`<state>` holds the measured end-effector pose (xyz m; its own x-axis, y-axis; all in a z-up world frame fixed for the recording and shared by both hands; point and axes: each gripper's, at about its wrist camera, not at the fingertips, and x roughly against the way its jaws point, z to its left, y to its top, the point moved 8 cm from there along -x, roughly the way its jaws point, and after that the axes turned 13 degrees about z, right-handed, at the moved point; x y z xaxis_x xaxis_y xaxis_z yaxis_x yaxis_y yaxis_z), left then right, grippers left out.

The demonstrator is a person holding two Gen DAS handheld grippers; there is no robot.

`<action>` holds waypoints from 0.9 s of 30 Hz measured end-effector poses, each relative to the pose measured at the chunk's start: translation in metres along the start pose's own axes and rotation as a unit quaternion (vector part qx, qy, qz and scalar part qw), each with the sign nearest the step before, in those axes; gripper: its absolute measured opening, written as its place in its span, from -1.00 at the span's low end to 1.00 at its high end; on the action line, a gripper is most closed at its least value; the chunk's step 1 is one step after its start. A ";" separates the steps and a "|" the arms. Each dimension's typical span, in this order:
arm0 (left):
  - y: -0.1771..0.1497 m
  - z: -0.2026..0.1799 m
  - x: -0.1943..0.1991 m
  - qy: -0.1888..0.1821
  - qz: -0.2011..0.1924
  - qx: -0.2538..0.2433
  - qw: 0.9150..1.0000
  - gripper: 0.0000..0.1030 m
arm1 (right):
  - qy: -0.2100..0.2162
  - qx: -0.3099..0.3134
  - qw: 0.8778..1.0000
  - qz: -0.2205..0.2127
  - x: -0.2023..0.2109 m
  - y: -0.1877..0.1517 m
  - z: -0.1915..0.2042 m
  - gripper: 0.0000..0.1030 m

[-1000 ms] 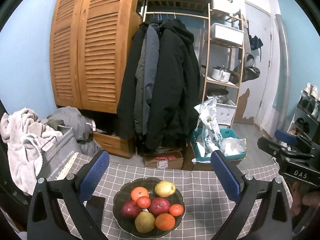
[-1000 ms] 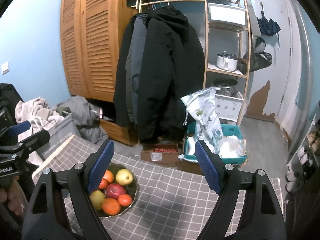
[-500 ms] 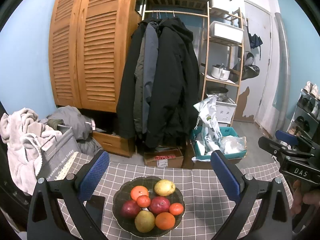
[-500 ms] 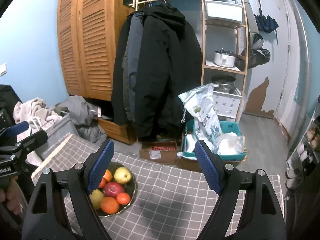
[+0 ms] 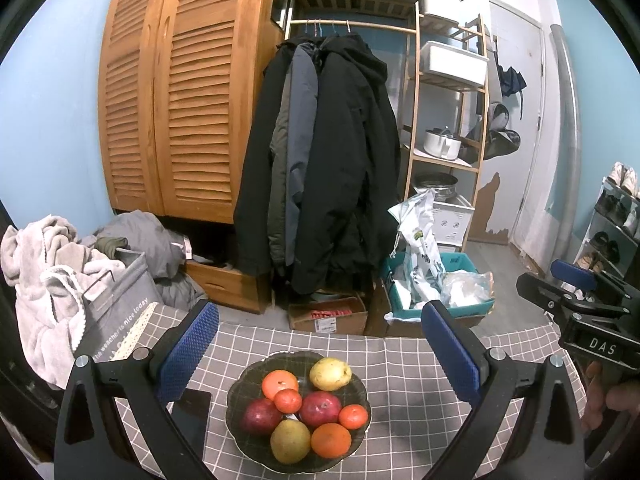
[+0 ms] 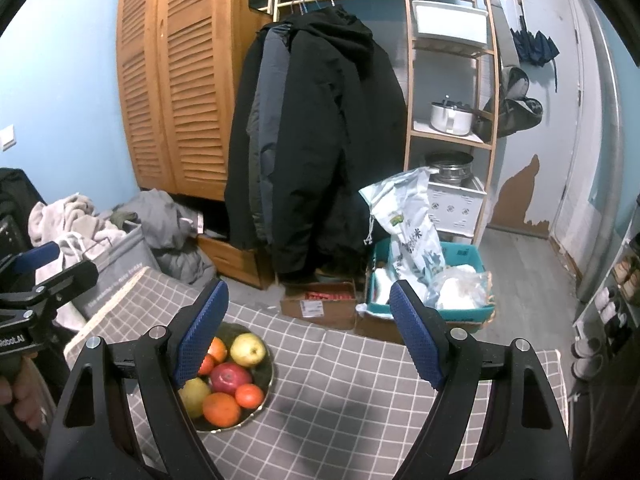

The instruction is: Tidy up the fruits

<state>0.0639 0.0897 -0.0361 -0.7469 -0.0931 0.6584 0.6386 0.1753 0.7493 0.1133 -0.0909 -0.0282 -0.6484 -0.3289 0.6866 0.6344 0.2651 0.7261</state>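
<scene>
A dark glass bowl stands on the grey checked tablecloth and holds several fruits: two red apples, two yellow pears, oranges and small tangerines. My left gripper is open and empty, hovering just above the bowl. My right gripper is open and empty, above the cloth to the right of the bowl. Its left finger hides part of the fruit.
A dark phone lies on the cloth left of the bowl. Beyond the table's far edge are a laundry bin, hanging coats, a cardboard box and a teal crate.
Both views have shifted slightly: the bowl sits a little higher in the left wrist view and closer in the right wrist view. Both grippers remain open. No fruit has moved.
</scene>
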 end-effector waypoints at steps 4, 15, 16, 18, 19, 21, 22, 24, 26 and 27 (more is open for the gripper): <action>0.000 0.000 0.000 0.000 0.000 0.000 1.000 0.99 | 0.000 0.001 1.000 0.000 0.000 0.000 0.000 0.59; -0.001 0.001 0.000 0.002 0.002 0.000 1.000 0.99 | -0.001 0.001 1.000 0.000 0.000 0.000 0.000 0.59; -0.001 0.001 0.000 0.001 0.002 0.000 1.000 0.99 | -0.001 0.001 1.000 0.000 0.000 0.000 0.000 0.59; -0.003 0.002 0.001 0.003 0.001 0.001 1.000 0.99 | -0.001 0.001 1.000 0.000 0.000 0.000 0.000 0.59; -0.004 0.003 0.002 0.005 0.000 0.001 1.000 0.99 | -0.001 0.001 1.000 0.000 0.000 0.000 0.000 0.59; -0.005 0.002 0.003 0.011 -0.002 -0.001 1.000 0.99 | 0.000 0.000 1.000 0.000 0.000 0.000 0.000 0.59; -0.005 0.002 0.004 0.016 -0.003 -0.003 1.000 0.99 | -0.001 0.001 1.000 0.000 0.000 0.000 0.000 0.59; -0.006 0.002 0.007 0.025 -0.006 -0.007 1.000 0.99 | -0.001 0.001 1.000 0.000 0.001 0.000 0.000 0.59; -0.004 0.001 0.008 0.030 -0.009 -0.010 0.999 0.99 | -0.001 0.001 1.000 0.000 0.000 0.000 0.000 0.59; -0.005 0.001 0.009 0.032 -0.010 -0.011 0.999 0.99 | -0.001 0.001 1.000 0.000 0.000 0.000 0.001 0.59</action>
<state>0.0540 0.0885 -0.0337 -0.7463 -0.1594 0.6463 0.6285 0.1511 0.7630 0.1131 -0.0905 -0.0279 -0.6490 -0.3272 0.6868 0.6339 0.2667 0.7260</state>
